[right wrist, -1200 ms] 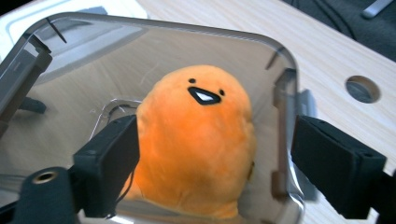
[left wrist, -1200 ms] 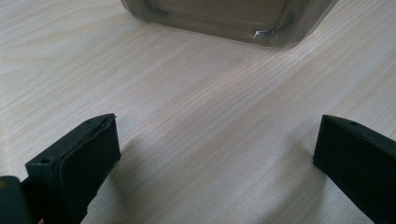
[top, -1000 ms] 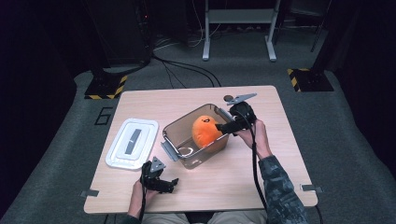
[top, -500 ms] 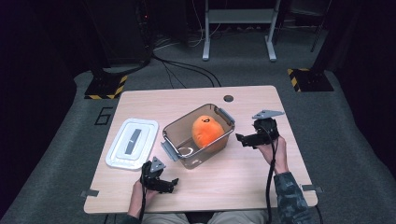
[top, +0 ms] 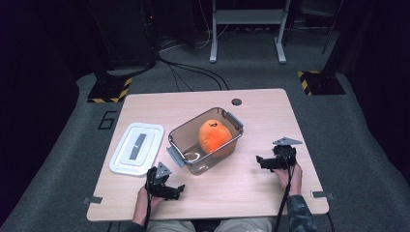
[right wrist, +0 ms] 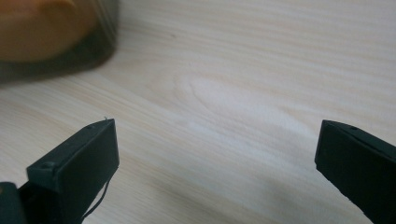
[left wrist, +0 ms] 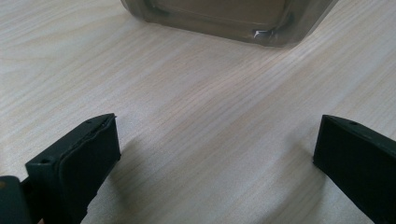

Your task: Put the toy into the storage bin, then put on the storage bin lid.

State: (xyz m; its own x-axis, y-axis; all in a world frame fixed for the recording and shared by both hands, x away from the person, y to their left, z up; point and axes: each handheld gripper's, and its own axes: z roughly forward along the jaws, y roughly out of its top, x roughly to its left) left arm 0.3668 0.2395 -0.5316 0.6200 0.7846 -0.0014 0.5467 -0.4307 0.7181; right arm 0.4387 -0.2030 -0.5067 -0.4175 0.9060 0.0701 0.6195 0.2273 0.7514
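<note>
We see an orange plush toy (top: 214,136) lying inside a clear plastic bin (top: 186,137) at mid-table, with the bin's white lid (top: 136,147) flat on the wood just to its left. The left gripper (top: 180,189) rests low near the front edge, jaws spread wide and empty; the right gripper (top: 259,161) sits beside the bin's right end, jaws likewise spread and empty. We judge closing the bin the coming move: the lid lies left of the bin, its long axis nearly parallel to the bin's, nearer the left gripper.
</note>
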